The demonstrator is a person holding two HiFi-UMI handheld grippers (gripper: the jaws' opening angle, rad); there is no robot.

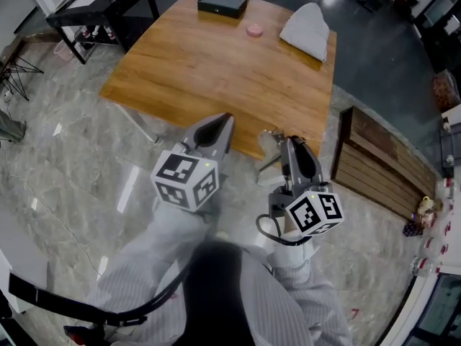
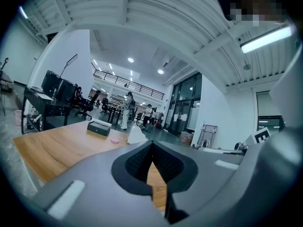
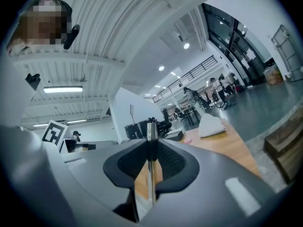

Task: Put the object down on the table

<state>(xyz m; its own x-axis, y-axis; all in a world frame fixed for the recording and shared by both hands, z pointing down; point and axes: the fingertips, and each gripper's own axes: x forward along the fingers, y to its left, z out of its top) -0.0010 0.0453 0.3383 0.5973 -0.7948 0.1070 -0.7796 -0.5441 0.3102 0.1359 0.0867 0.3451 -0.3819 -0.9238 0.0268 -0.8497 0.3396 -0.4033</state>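
My right gripper (image 1: 292,144) is shut on a thin metal utensil (image 1: 269,145). Its pale rounded end, spoon-like, sticks out to the left of the jaws. In the right gripper view the utensil's (image 3: 151,129) narrow shaft stands upright between the pads of the right gripper (image 3: 150,145). It hangs just over the near edge of the wooden table (image 1: 216,71). My left gripper (image 1: 222,123) is beside it to the left, also at the table's near edge. Its jaws meet with nothing between them, as the left gripper view shows (image 2: 151,148).
At the table's far end lie a black box (image 1: 223,3), a small pink round thing (image 1: 253,29) and a folded pale cloth (image 1: 306,31). A slatted wooden bench (image 1: 374,164) stands to the right of the table. A black desk (image 1: 101,6) is at the far left.
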